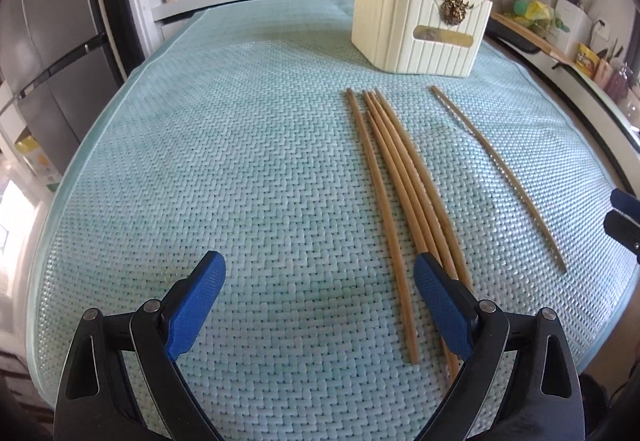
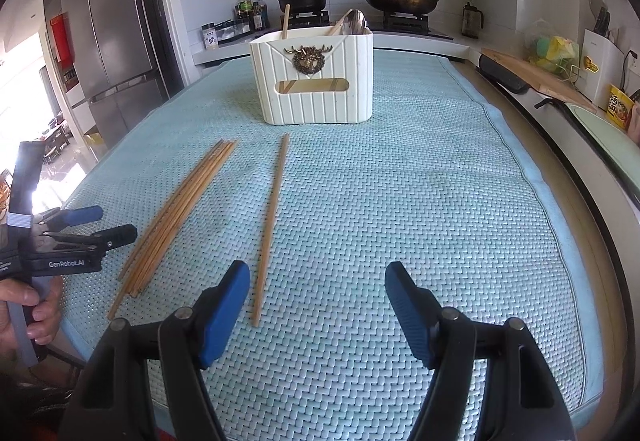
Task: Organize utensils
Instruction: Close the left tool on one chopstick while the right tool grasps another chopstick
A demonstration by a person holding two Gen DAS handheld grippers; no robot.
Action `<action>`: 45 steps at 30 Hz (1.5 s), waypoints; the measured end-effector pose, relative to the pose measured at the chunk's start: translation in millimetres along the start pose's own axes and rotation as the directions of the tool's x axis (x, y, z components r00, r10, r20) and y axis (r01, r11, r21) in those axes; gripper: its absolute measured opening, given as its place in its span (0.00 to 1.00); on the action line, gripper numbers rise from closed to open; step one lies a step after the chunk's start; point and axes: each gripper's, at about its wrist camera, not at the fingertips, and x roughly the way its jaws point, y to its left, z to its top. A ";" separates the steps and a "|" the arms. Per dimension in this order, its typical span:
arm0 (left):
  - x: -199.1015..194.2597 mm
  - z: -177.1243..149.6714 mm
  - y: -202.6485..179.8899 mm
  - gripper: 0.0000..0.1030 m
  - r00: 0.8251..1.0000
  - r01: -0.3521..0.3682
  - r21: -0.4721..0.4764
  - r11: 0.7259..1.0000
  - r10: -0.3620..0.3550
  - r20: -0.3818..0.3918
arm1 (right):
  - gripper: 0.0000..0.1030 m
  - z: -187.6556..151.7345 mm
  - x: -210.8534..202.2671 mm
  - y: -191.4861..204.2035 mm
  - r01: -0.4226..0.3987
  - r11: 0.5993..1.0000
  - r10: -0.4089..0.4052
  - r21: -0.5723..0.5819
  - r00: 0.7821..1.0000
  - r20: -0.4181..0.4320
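1. A bench covered by a pale green woven mat [image 2: 400, 201] is carrying the things.
2. A cream ribbed holder [image 2: 316, 81] is standing near the far edge of the bench, with a few utensils sticking up out of it.
3. A bundle of wooden chopsticks [image 1: 404, 177] is lying toward the near left part of the bench; a single chopstick [image 2: 272, 217] is lying apart on its right.
4. The left gripper [image 1: 320, 305] is hovering over the bundle's near ends, jaws standing wide and gripping nothing.
5. The right gripper [image 2: 318, 311] is hovering just right of the single chopstick, jaws wide and empty.
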 end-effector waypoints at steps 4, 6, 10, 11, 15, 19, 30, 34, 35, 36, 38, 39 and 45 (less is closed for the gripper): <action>11.4 4.7 -0.9 0.93 1.000 -0.021 0.012 1.000 0.021 -0.021 | 0.70 3.7 6.1 5.1 -0.009 1.000 0.008 -0.029 1.000 -0.010; 16.9 8.6 -0.3 0.93 0.999 -0.023 0.011 1.000 0.023 -0.030 | 0.70 8.1 13.0 8.4 -0.014 0.999 0.013 -0.050 1.000 -0.016; 25.5 19.0 2.1 0.93 0.999 -0.012 0.004 1.000 0.012 -0.043 | 0.69 21.0 35.3 13.9 -0.055 0.996 0.052 -0.075 0.998 -0.046; 27.8 22.4 2.2 0.93 0.999 -0.012 0.006 1.000 0.012 -0.046 | 0.69 24.8 42.4 15.6 -0.062 0.995 0.058 -0.083 0.997 -0.055; 38.2 38.6 3.4 0.93 0.998 -0.009 0.014 1.000 0.010 -0.060 | 0.66 41.6 73.2 21.2 -0.084 0.991 0.074 -0.103 0.992 -0.097; 50.7 54.3 4.4 0.93 0.998 -0.009 0.017 1.000 0.010 -0.063 | 0.62 54.9 102.5 24.1 -0.083 0.990 0.067 -0.112 0.988 -0.136; 72.3 77.0 6.8 1.00 0.998 -0.011 0.014 1.000 0.012 -0.061 | 0.59 79.0 140.4 26.7 -0.047 0.991 0.029 -0.127 0.990 -0.138; 77.2 81.9 7.6 1.00 0.998 -0.002 0.025 1.000 0.003 -0.055 | 0.58 89.4 152.4 28.4 -0.032 0.991 0.014 -0.132 0.990 -0.140; 78.5 83.2 7.6 1.00 0.999 0.000 0.024 1.000 0.001 -0.052 | 0.58 91.1 155.4 28.4 -0.029 0.991 0.011 -0.134 0.990 -0.139; 79.8 84.3 7.6 1.00 0.999 -0.002 0.023 1.000 0.003 -0.047 | 0.57 93.1 157.5 28.5 -0.027 0.991 0.010 -0.130 0.992 -0.128; 83.9 89.4 10.4 1.00 0.999 0.001 0.023 1.000 0.000 -0.043 | 0.56 95.6 161.6 28.3 -0.023 0.991 0.008 -0.128 0.993 -0.118; 85.2 90.9 11.3 1.00 0.999 -0.001 0.023 1.000 0.002 -0.042 | 0.52 97.0 162.8 27.9 -0.025 0.992 0.011 -0.125 0.994 -0.112; 87.5 96.6 6.4 0.94 0.999 0.015 0.043 0.999 -0.014 -0.032 | 0.30 101.4 165.7 31.8 -0.036 0.989 0.021 -0.141 0.994 -0.105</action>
